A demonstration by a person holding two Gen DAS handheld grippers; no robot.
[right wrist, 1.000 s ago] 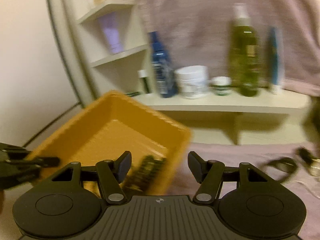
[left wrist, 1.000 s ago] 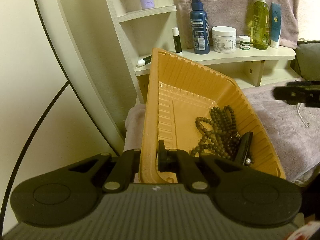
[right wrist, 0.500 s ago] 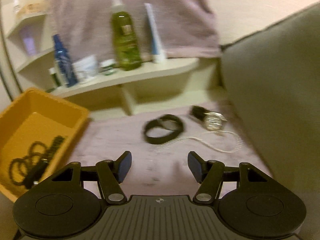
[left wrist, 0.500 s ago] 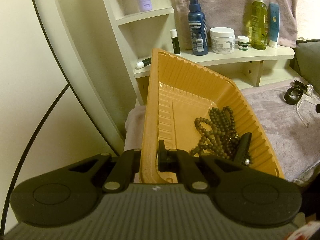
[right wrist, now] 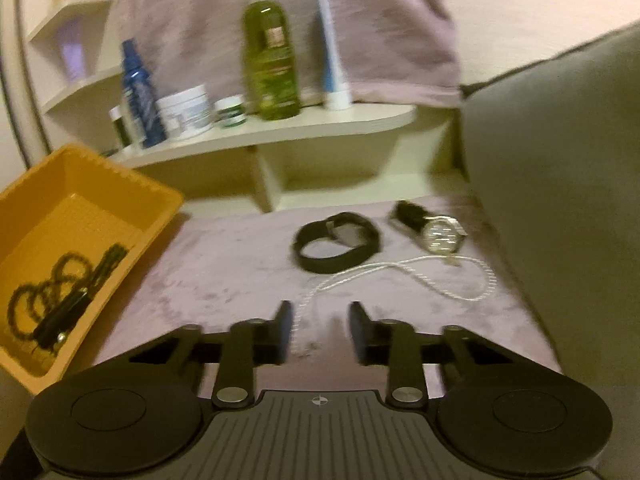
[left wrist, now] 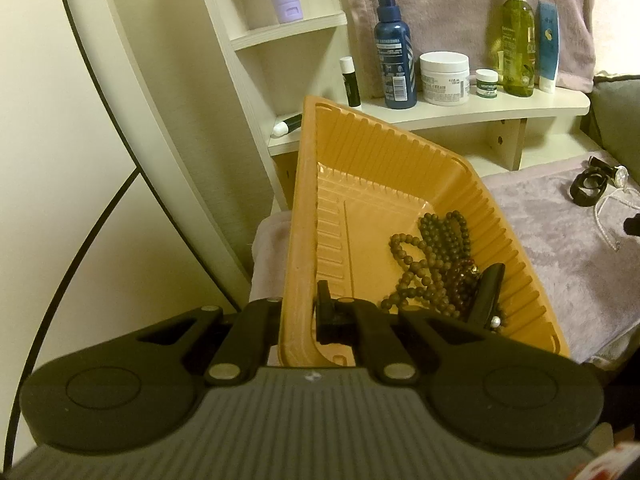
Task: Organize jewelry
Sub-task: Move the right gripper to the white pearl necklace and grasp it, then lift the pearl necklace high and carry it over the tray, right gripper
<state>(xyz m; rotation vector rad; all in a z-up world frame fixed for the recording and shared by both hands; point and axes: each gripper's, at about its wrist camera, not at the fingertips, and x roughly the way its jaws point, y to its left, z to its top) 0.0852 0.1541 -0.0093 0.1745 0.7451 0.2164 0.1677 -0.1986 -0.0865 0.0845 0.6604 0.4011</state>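
My left gripper (left wrist: 298,312) is shut on the near left wall of an orange plastic tray (left wrist: 304,216), which it holds tilted. The tray (right wrist: 48,184) holds brown bead strands (left wrist: 432,264) and a black clip (left wrist: 486,294). My right gripper (right wrist: 320,332) is open and empty, low over the mauve cloth (right wrist: 224,264). Just ahead of it lie a white chain necklace (right wrist: 404,270), a black band (right wrist: 338,242) and a silver watch (right wrist: 438,232). The chain's near end lies between my right fingers.
A cream shelf (left wrist: 460,114) behind holds a blue spray bottle (left wrist: 394,48), a white cream jar (left wrist: 444,72), a small jar, a green bottle (right wrist: 272,60) and a blue tube. A grey cushion (right wrist: 560,184) rises at the right. A curved white panel (left wrist: 100,92) stands left.
My right gripper has swung from the tray to the right and come down over the cloth by the chain, band and watch. Its jaws have narrowed. The left gripper and tray have barely moved.
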